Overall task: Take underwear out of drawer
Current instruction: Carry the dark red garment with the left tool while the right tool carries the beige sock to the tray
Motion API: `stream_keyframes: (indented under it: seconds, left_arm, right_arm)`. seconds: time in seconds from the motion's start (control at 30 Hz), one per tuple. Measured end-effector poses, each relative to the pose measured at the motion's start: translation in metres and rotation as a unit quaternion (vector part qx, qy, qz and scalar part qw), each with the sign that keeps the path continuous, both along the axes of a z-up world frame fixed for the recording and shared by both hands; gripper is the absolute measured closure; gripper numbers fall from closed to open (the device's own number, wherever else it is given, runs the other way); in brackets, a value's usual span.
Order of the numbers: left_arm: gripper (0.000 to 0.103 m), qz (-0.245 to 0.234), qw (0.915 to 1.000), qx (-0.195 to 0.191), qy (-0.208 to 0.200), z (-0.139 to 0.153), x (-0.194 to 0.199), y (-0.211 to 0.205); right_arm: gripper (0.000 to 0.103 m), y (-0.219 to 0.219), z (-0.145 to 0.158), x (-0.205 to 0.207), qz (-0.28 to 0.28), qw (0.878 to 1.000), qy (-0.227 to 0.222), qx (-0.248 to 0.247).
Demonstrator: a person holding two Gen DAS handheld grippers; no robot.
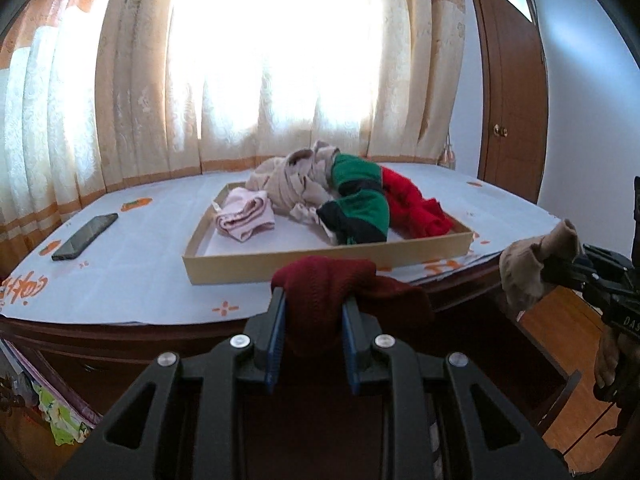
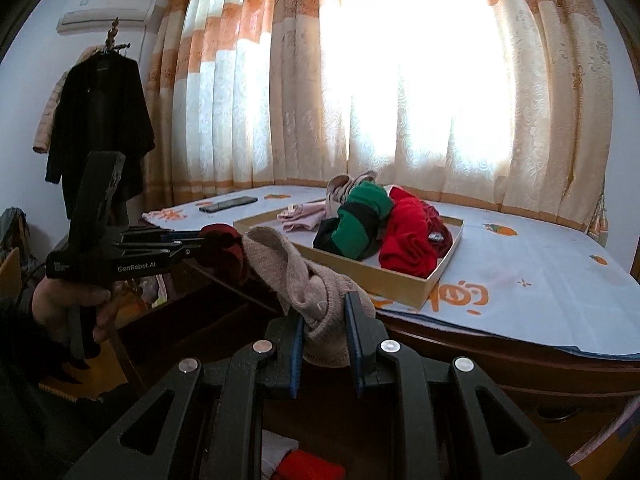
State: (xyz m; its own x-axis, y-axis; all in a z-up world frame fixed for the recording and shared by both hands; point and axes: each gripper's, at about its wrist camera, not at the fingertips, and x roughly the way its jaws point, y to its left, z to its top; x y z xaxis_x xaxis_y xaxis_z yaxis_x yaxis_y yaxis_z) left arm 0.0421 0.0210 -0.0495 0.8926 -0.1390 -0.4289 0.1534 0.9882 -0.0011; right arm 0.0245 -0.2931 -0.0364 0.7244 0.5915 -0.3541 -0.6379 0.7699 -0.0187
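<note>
Left wrist view, lower centre: my left gripper is raised level before the worktop, its fingers pinching a dark red garment that bulges above and between them. Right wrist view, lower centre: my right gripper likewise pinches a beige garment, which drapes up and left of the fingers. Centre of both frames: a shallow cardboard box holding other clothes.
</note>
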Motion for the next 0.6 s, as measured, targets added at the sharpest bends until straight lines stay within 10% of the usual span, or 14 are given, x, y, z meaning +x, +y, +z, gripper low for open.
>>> stream_keyframes:
  seconds: [0.6]
  left_arm:
    - [0.08,0.01,0.9991,0.014,-0.039,0.02,-0.003,0.0]
  right_arm:
    - [0.082,0.009,0.027,-0.005,0.014,0.999,-0.024,0.018]
